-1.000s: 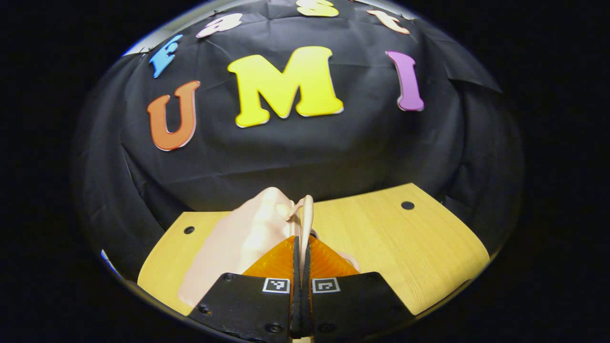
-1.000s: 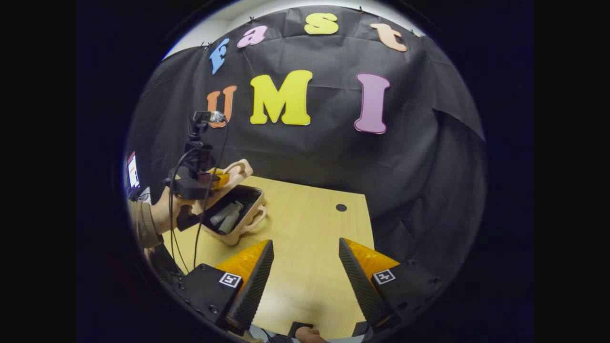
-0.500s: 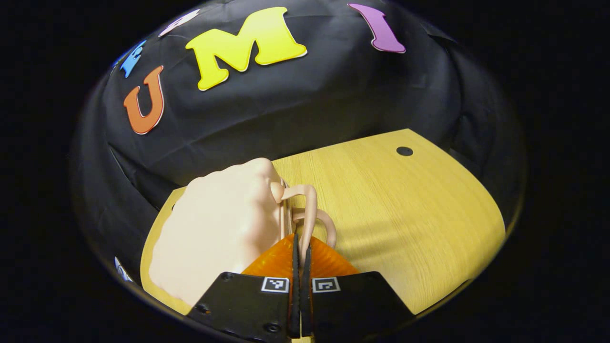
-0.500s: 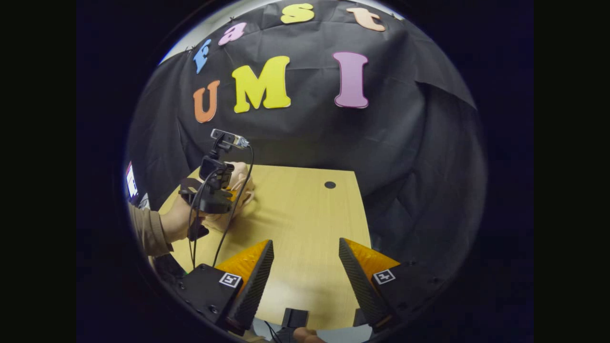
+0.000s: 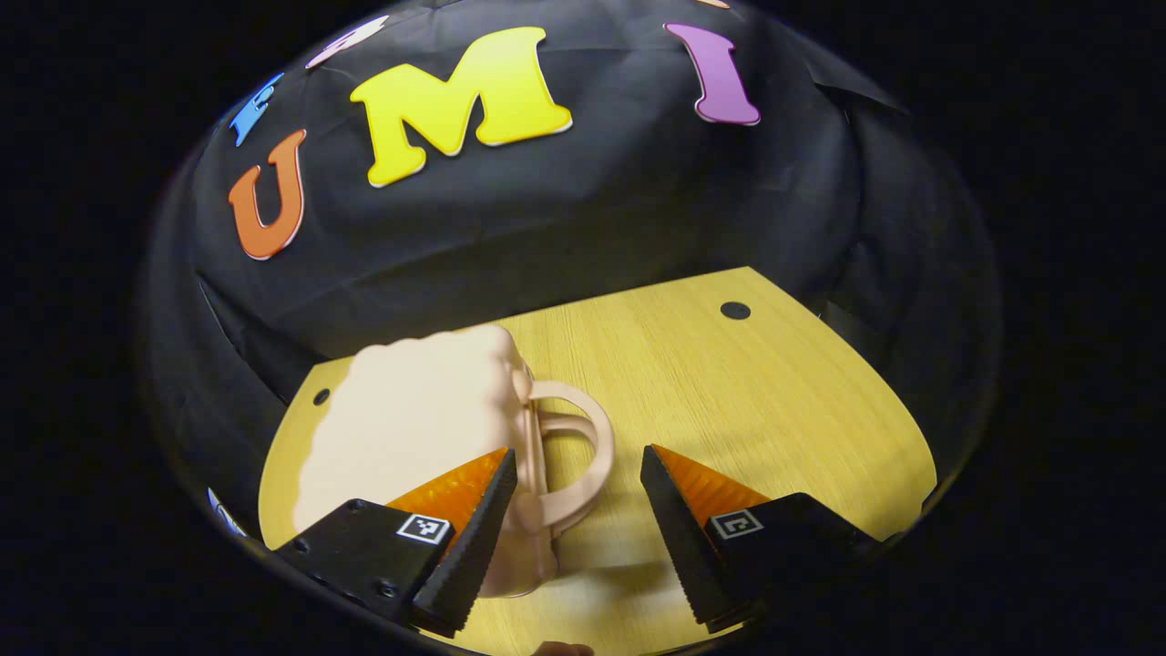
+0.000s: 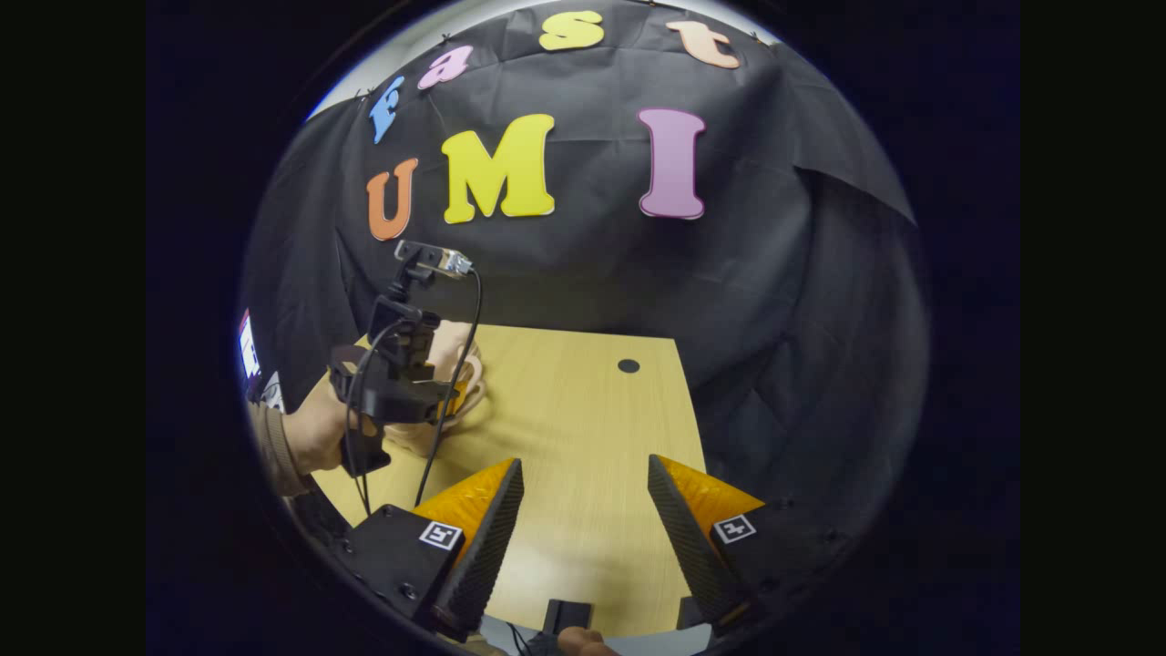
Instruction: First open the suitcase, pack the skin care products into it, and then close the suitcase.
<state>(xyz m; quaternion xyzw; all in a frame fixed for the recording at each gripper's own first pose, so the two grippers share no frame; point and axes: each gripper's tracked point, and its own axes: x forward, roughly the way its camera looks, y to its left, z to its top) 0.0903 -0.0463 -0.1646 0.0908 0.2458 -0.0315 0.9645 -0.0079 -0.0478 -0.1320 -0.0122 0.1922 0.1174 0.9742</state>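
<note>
The left tongs [image 5: 578,538] stand apart over the looped handles [image 5: 583,437] of a small pale-pink plastic suitcase [image 5: 414,437], gripping nothing. The case lies flat with its lid down near the back left corner of the light wooden desk [image 5: 774,410], handles pointing toward the bare middle of the top. From the right gripper view, a hand [image 6: 319,437] in a brown sleeve holds that tool just beside the case. The right tongs [image 6: 583,538] hover apart and empty above the desk's near edge, well away from the case. With the lid shut and no skin care products visible on the desk, the closing step appears finished; what remains is probably to draw both tongs clear.
</note>
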